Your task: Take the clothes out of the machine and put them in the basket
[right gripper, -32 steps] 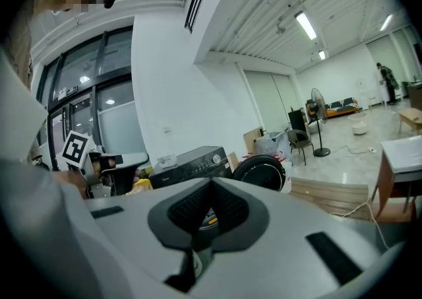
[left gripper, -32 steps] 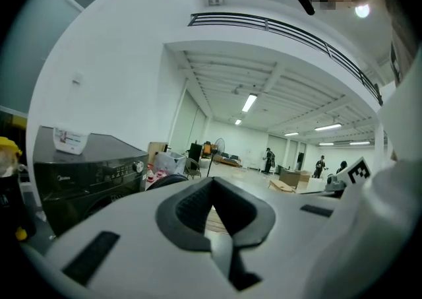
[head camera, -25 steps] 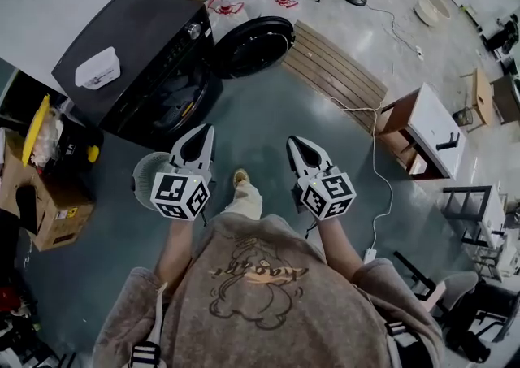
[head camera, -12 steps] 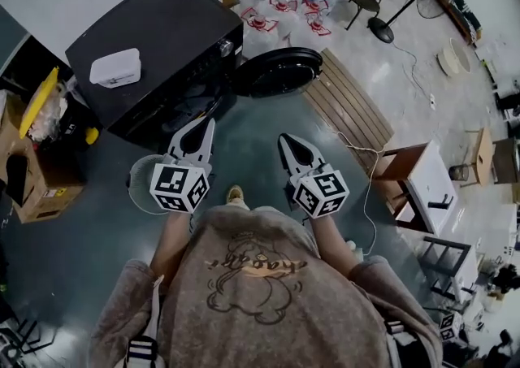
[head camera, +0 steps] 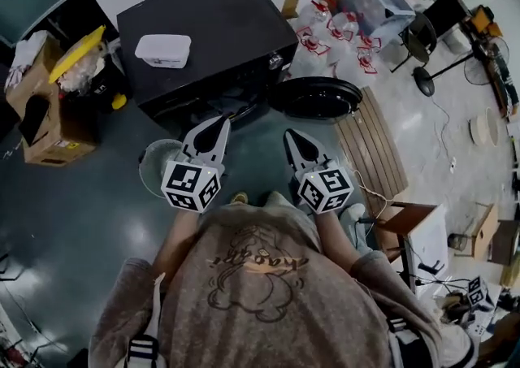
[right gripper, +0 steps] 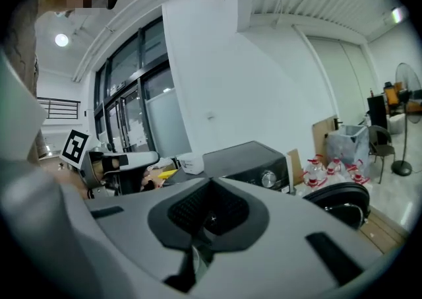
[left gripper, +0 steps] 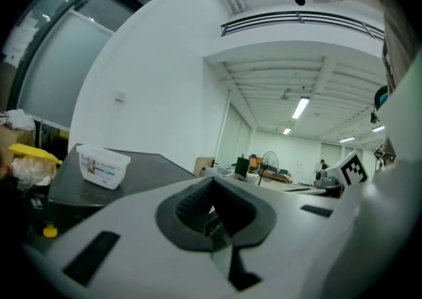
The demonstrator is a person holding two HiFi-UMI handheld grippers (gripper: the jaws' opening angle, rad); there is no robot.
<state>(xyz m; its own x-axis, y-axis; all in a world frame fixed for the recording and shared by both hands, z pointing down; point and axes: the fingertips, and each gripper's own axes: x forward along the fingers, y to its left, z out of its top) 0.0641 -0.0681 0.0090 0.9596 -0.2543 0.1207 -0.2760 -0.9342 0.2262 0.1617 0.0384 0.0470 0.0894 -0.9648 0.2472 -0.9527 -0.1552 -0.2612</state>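
The black washing machine (head camera: 203, 25) stands ahead of me, its round door (head camera: 315, 97) swung open to the right. The drum opening (head camera: 231, 105) is dark and no clothes show in it. A pale round basket (head camera: 157, 165) sits on the floor at the machine's front left, partly behind my left gripper (head camera: 220, 120). That gripper is shut and empty, pointing at the machine's front. My right gripper (head camera: 290, 135) is also shut and empty, just short of the open door. In the gripper views the left jaws (left gripper: 212, 184) and right jaws (right gripper: 211, 184) meet with nothing between them.
A white tub (head camera: 162, 49) lies on the machine's top. Cardboard boxes (head camera: 49, 127) and a yellow-lidded bin (head camera: 77, 51) crowd the left. Water bottles (head camera: 341, 37) stand behind the door, a wooden pallet (head camera: 375, 147) and a small table (head camera: 422, 236) to the right.
The person has stepped and turned toward the machine, which now sits straight ahead and nearer. Both grippers have come closer to its front, staying shut and empty.
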